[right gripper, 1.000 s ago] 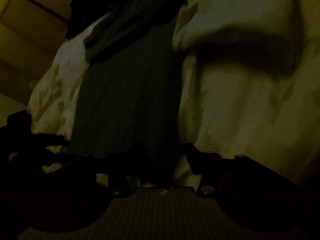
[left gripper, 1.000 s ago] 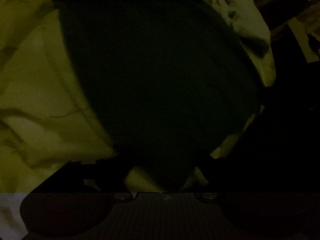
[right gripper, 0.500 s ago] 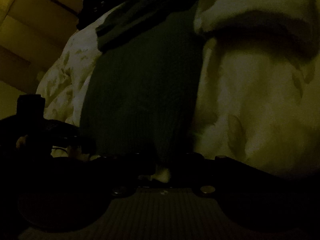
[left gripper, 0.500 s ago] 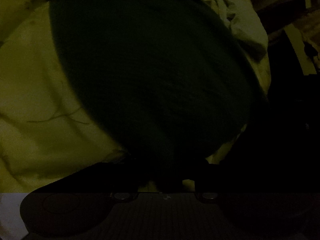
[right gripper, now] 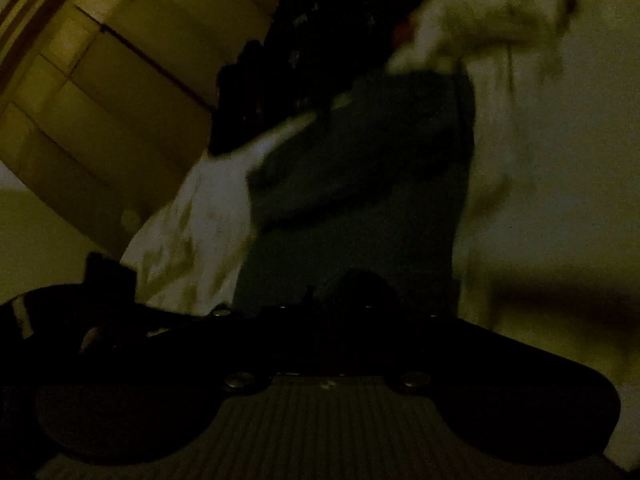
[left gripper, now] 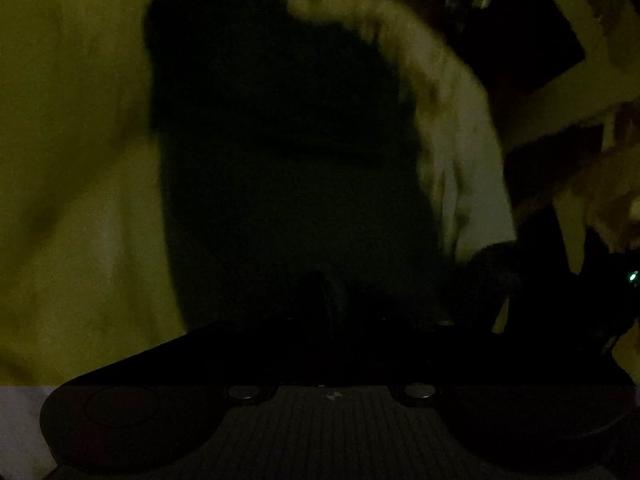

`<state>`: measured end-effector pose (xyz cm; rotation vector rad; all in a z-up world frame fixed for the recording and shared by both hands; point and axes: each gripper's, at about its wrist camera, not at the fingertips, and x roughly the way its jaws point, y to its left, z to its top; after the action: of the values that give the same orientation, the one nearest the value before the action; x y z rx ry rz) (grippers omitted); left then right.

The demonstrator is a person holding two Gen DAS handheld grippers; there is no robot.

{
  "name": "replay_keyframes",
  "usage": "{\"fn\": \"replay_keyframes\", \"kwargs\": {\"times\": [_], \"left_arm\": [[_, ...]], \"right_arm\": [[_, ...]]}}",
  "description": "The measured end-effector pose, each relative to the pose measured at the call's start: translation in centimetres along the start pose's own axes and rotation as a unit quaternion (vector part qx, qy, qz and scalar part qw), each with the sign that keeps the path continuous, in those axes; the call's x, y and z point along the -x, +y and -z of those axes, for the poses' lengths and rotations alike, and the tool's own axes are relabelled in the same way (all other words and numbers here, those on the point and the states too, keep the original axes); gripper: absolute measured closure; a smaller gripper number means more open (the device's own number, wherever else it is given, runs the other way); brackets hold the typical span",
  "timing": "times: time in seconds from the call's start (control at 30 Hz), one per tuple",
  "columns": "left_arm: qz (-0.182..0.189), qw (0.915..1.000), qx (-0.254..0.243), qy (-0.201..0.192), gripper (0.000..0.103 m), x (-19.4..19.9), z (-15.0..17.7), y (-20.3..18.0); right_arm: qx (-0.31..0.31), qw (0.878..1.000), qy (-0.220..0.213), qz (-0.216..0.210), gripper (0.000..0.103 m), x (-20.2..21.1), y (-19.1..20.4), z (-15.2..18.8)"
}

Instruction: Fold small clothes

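The scene is very dark and blurred. A small dark ribbed garment (left gripper: 280, 160) lies on a pale bedsheet (left gripper: 72, 200) and runs down to my left gripper (left gripper: 326, 300), whose fingers are together on its near edge. In the right wrist view the same dark garment (right gripper: 372, 200) reaches down to my right gripper (right gripper: 344, 292), which is shut on its near edge. Both hold it raised off the sheet (right gripper: 560, 200). The far end of the garment looks folded or bunched.
A patterned pale cover (left gripper: 452, 128) lies to the right of the garment. Dark clothes (right gripper: 304, 48) are piled at the back. A wooden panelled wall or furniture (right gripper: 100, 100) stands at the left. The other gripper shows dimly at the right edge (left gripper: 560, 280).
Both grippers have closed on the garment's near edge and lifted it. The garment now looks narrower and its far end nearer, and both views swing with motion blur.
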<state>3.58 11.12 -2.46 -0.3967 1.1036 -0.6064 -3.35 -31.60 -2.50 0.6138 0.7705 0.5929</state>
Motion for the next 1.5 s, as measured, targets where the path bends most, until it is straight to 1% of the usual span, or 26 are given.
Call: {"fn": "replay_keyframes", "kwargs": {"times": [0.1,0.17,0.23,0.33,0.4,0.5,0.57,0.63,0.7,0.77,0.83,0.87,0.9,0.93,0.97,1.0,1.07,1.1,1.13,1.17,1.2,1.3,1.33,1.37,1.43,1.5], "left_arm": [[-0.007,0.9975,-0.009,-0.069,0.027,0.9,-4.0,-0.2],[-0.019,0.9935,-0.012,-0.112,0.027,1.0,-6.7,-0.3],[-0.027,0.9899,-0.001,-0.139,0.027,0.4,-8.9,0.0],[-0.032,0.9837,0.036,-0.173,0.027,-0.7,-12.2,1.5],[-0.046,0.9803,0.058,-0.183,0.027,-1.9,-13.7,2.1],[-0.054,0.9785,0.087,-0.179,0.026,-3.6,-15.5,3.1],[-0.073,0.9792,0.084,-0.17,0.023,-4.4,-15.9,3.8],[-0.095,0.977,0.085,-0.171,0.022,-5.3,-16.4,4.2],[-0.112,0.9753,0.08,-0.173,0.014,-5.8,-16.7,4.2],[-0.121,0.9735,0.087,-0.174,0.013,-6.2,-16.9,4.7],[-0.127,0.9705,0.094,-0.182,0.012,-6.3,-17.2,4.8],[-0.131,0.9684,0.095,-0.189,0.011,-6.2,-17.3,4.9],[-0.131,0.9667,0.096,-0.197,0.006,-6.1,-17.4,4.8],[-0.133,0.9639,0.098,-0.209,0.005,-5.7,-17.3,4.7],[-0.136,0.959,0.097,-0.229,0.0,-5.4,-17.2,4.6],[-0.142,0.9534,0.092,-0.25,0.0,-5.0,-17.0,4.4],[-0.191,0.9308,0.074,-0.303,0.0,-4.0,-16.7,3.6],[-0.229,0.9138,0.06,-0.33,0.0,-3.5,-16.6,3.1],[-0.251,0.905,0.048,-0.34,0.0,-3.1,-16.5,2.8],[-0.27,0.9001,0.034,-0.34,0.0,-2.6,-16.4,2.5],[-0.271,0.902,0.024,-0.335,0.0,-2.4,-16.3,2.2],[-0.24,0.9246,-0.035,-0.294,0.0,-2.4,-14.5,0.6],[-0.241,0.9281,-0.061,-0.277,0.0,-2.7,-13.6,-0.1],[-0.246,0.9285,-0.088,-0.263,0.0,-3.1,-12.4,-1.0],[-0.258,0.9256,-0.138,-0.24,0.0,-4.2,-9.8,-2.6],[-0.261,0.9262,-0.159,-0.221,0.0,-5.3,-7.9,-3.3]], "right_arm": [[-0.002,0.999,-0.041,-0.003,0.092,-1.9,-0.2,-4.2],[-0.01,0.998,-0.066,-0.007,0.092,-3.0,-0.7,-6.9],[-0.014,0.995,-0.098,0.001,0.092,-4.2,-1.1,-9.5],[-0.031,0.992,-0.124,0.017,0.093,-6.5,-1.9,-13.0],[-0.04,0.99,-0.13,0.023,0.093,-8.3,-2.5,-14.6],[-0.042,0.989,-0.132,0.046,0.093,-10.8,-3.2,-16.1],[-0.042,0.988,-0.129,0.069,0.093,-12.4,-3.6,-16.6],[-0.056,0.988,-0.123,0.073,0.093,-14.0,-4.4,-17.0],[-0.07,0.987,-0.125,0.079,0.092,-14.7,-5.1,-17.1],[-0.072,0.984,-0.13,0.096,0.083,-15.1,-5.6,-17.0],[-0.061,0.981,-0.143,0.117,0.06,-14.9,-5.6,-16.7],[-0.052,0.978,-0.156,0.13,0.052,-14.6,-5.6,-16.6],[-0.045,0.975,-0.167,0.139,0.04,-14.3,-5.5,-16.6],[-0.033,0.972,-0.181,0.148,0.041,-13.7,-5.3,-16.4],[-0.022,0.97,-0.187,0.154,0.041,-13.2,-5.2,-16.3],[-0.012,0.969,-0.19,0.157,0.042,-12.9,-5.1,-16.2],[0.019,0.967,-0.194,0.163,0.043,-12.1,-4.4,-15.6],[0.033,0.966,-0.193,0.167,0.043,-11.9,-4.1,-15.3],[0.052,0.966,-0.188,0.17,0.043,-11.9,-3.6,-14.8],[0.065,0.966,-0.183,0.172,0.044,-11.8,-3.2,-14.4],[0.082,0.966,-0.178,0.171,0.049,-11.8,-2.7,-13.9],[0.144,0.963,-0.16,0.161,0.057,-12.3,-0.6,-11.8],[0.167,0.962,-0.154,0.153,0.063,-12.4,0.1,-11.0],[0.186,0.959,-0.151,0.149,0.065,-12.5,0.8,-10.2],[0.22,0.953,-0.147,0.148,0.067,-12.8,1.9,-8.4],[0.242,0.951,-0.131,0.14,0.067,-13.2,2.4,-7.2]]}}
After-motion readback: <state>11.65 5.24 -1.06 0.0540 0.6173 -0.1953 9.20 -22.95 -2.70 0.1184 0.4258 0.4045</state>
